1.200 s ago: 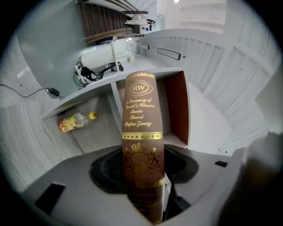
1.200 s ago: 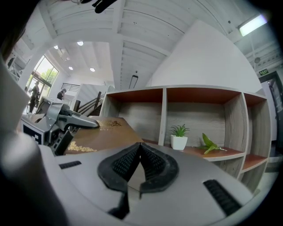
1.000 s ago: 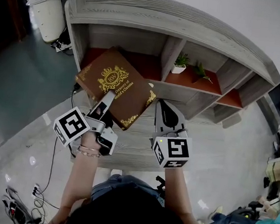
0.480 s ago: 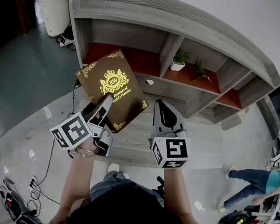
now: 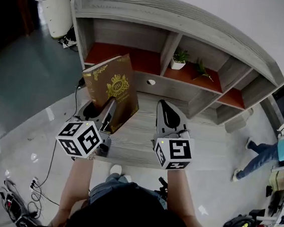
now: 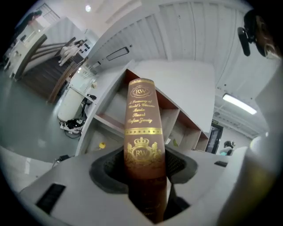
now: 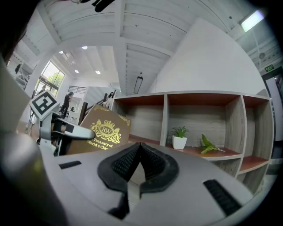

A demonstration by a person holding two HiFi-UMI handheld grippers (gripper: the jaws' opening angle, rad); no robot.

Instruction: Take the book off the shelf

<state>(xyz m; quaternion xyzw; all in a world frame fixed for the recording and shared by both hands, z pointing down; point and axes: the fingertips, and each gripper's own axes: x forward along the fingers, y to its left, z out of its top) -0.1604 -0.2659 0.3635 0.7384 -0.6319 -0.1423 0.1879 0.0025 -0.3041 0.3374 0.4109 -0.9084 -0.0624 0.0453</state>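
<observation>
The book (image 5: 112, 85) is pinched by its lower spine in the left tool (image 5: 106, 112) and held upright, clear of the shelf (image 5: 191, 27), probably so that it can be carried away. The right tool (image 5: 166, 114) is pressed together, empty, just beside it.

Bright, even indoor light. Ceiling strip (image 7: 254, 20) above the shelf (image 7: 194, 132) clips to white. Soft sheen on the floor (image 5: 12, 102) left of the shelf, shadows faint. Gripper views: heavy fisheye, dark vignetted corners, close foreground blurred. Shelf itself sharp.
</observation>
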